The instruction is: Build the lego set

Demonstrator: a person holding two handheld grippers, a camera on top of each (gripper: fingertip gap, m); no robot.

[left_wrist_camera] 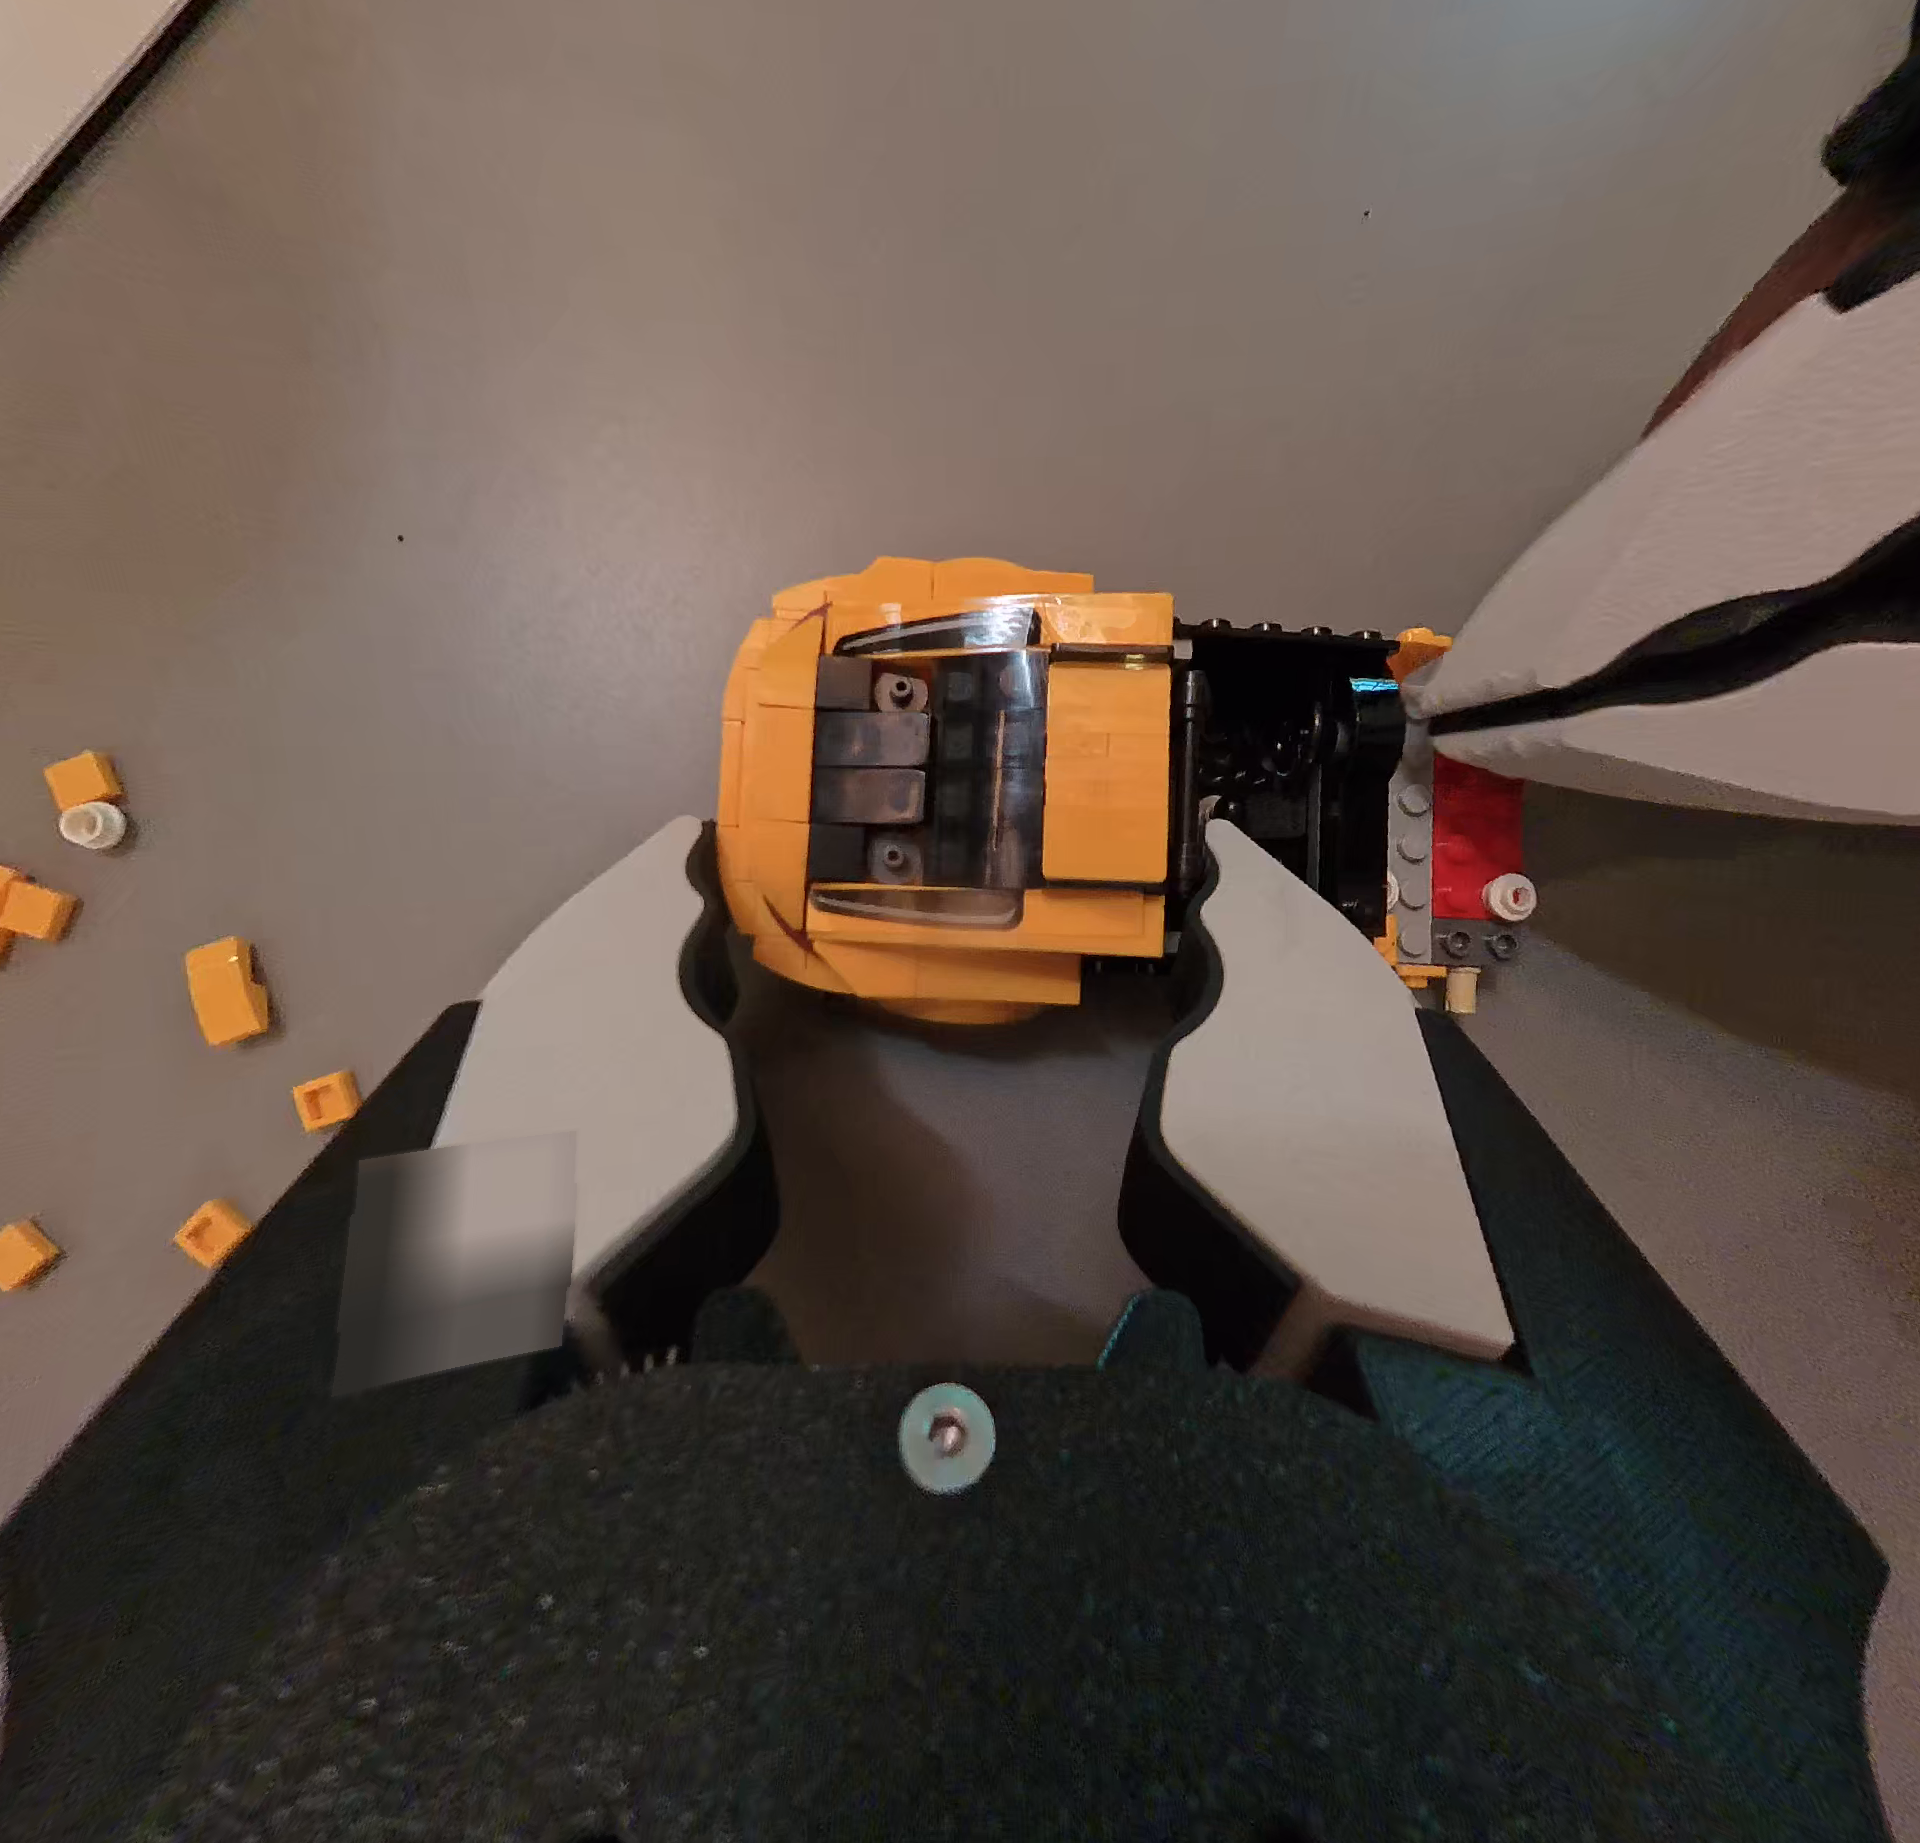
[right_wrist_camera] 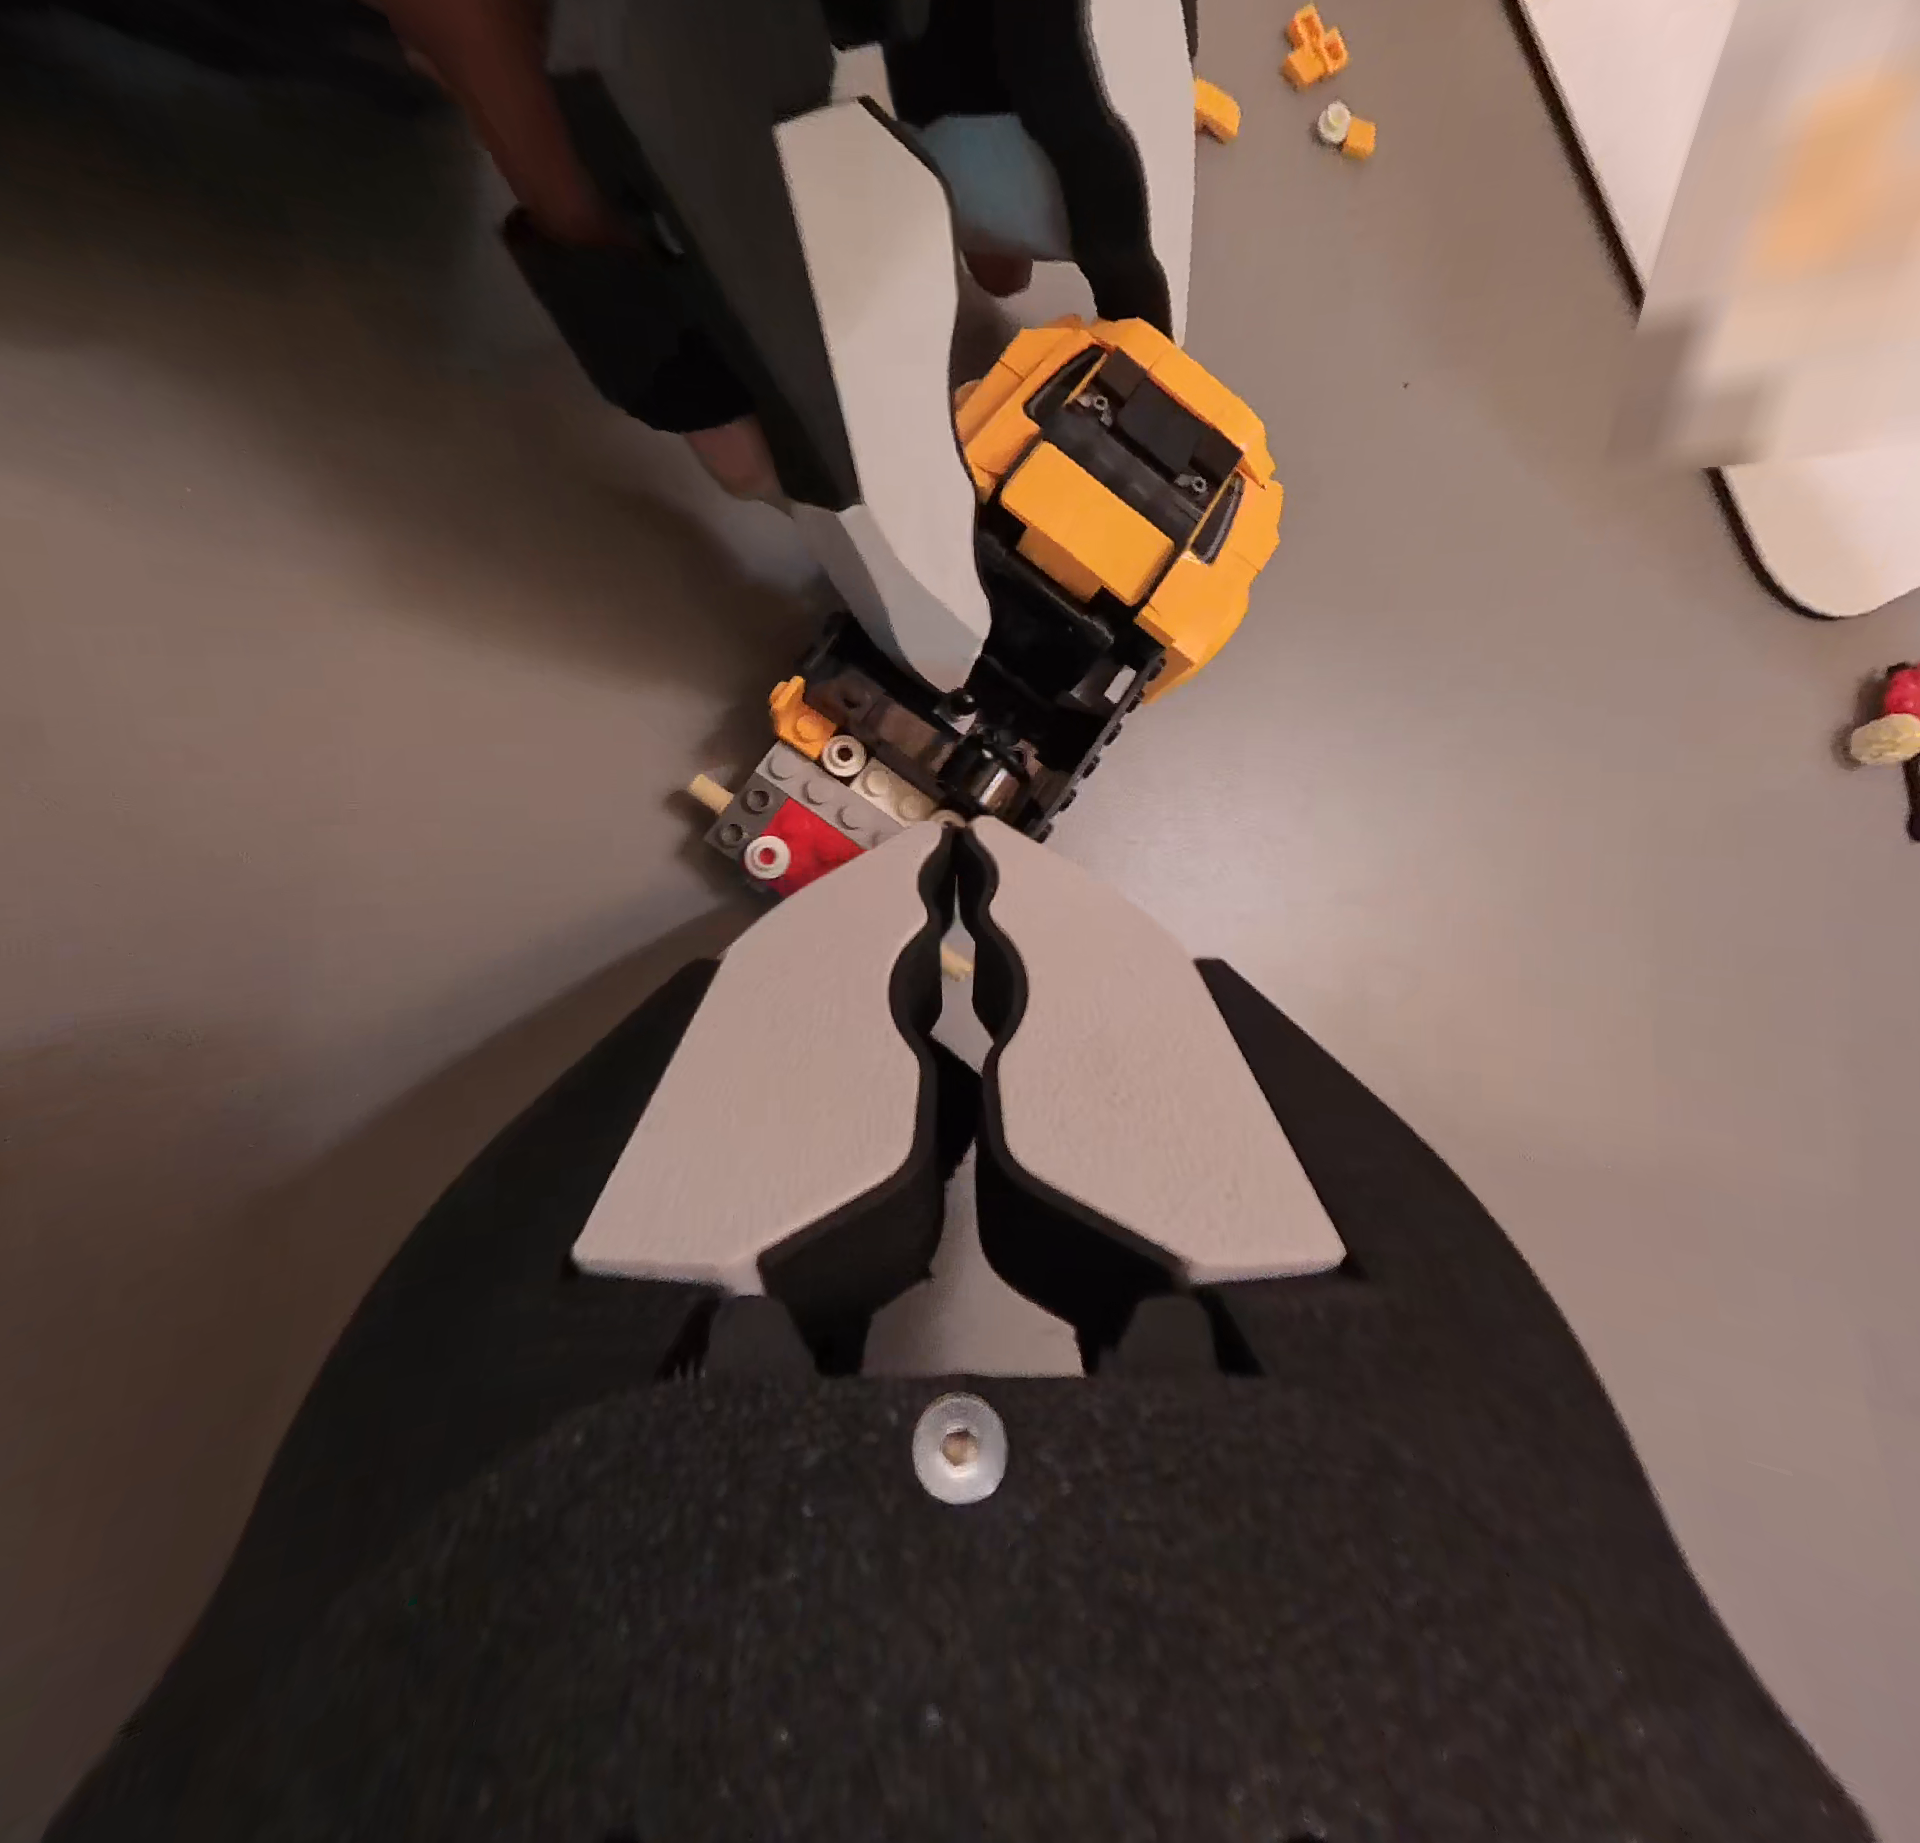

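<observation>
A yellow brick car (left_wrist_camera: 935, 775) with a black open rear and a red and grey tail plate (left_wrist_camera: 1470, 827) lies on the grey table (left_wrist_camera: 935, 287). My left gripper (left_wrist_camera: 951, 843) spans its front half. One pad is on the nose and the other is against the black part behind the cabin, so it is shut on the car. The right wrist view shows the same hold on the car (right_wrist_camera: 1122, 505). My right gripper (right_wrist_camera: 951, 832) is shut, with its tips against the black rear end of the car. It also shows in the left wrist view (left_wrist_camera: 1429, 718). I see nothing plainly held between its pads.
Several loose yellow bricks (left_wrist_camera: 223, 988) and a small white round piece (left_wrist_camera: 94, 825) lie to the left of the car. A white tray (right_wrist_camera: 1714, 235) stands at the far right. A red and cream piece (right_wrist_camera: 1891, 718) lies nearby, and a tan peg (right_wrist_camera: 956, 962) lies under my right fingers. From my left tips it is roughly 10 cm to the small white round piece (left_wrist_camera: 94, 825); from my right, 20 cm. Look for it in the right wrist view (right_wrist_camera: 1336, 123) too.
</observation>
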